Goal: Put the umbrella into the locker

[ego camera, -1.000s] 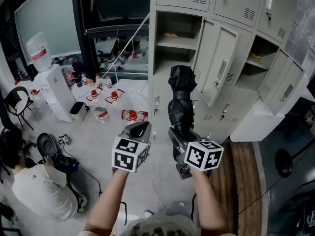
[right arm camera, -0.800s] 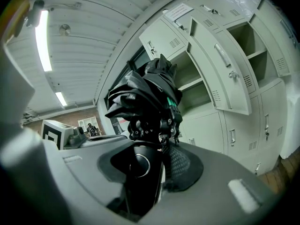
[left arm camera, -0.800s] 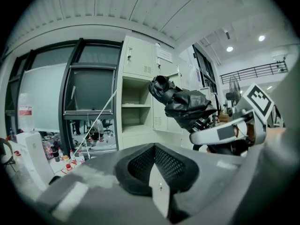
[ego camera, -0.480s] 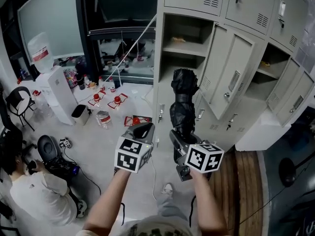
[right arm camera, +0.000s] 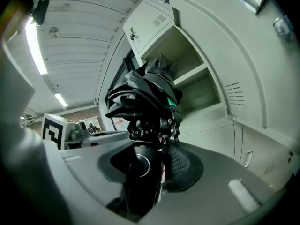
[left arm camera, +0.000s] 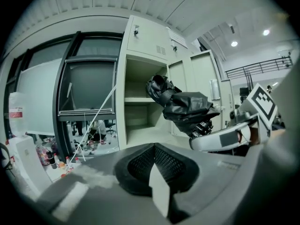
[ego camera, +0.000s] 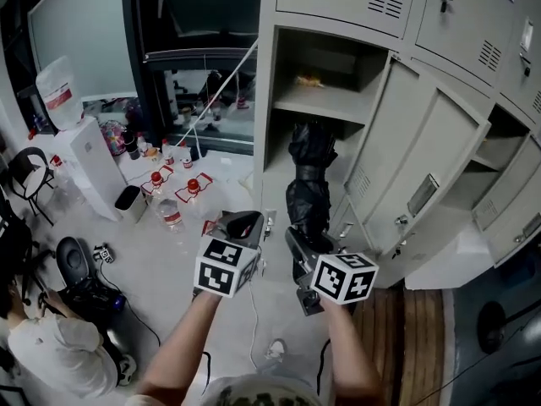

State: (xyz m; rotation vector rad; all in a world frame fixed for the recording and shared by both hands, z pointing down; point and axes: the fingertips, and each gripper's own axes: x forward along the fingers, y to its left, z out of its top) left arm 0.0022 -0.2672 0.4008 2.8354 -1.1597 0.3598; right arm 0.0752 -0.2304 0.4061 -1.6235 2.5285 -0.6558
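Observation:
A folded black umbrella (ego camera: 308,184) stands upright, its handle clamped in my right gripper (ego camera: 297,242). Its top reaches the mouth of the open locker compartment (ego camera: 279,155), below the shelf (ego camera: 330,101). The locker door (ego camera: 418,180) hangs open to the right. In the right gripper view the umbrella (right arm camera: 145,95) fills the middle and the right gripper (right arm camera: 150,163) pinches the black handle. My left gripper (ego camera: 241,222) hovers just left of the umbrella, shut and holding nothing. The left gripper view shows the left gripper (left arm camera: 157,168) with its jaws together, and the umbrella (left arm camera: 183,104) at the right.
Grey lockers (ego camera: 473,49) fill the right, some with doors open. On the floor to the left are bottles (ego camera: 173,184), a water dispenser (ego camera: 84,155), a black chair (ego camera: 30,172) and a seated person (ego camera: 42,353). A white cable (ego camera: 254,311) trails below my hands.
Both grippers and the umbrella have moved closer to the locker. The open compartment now looms larger, and the umbrella's top overlaps its opening.

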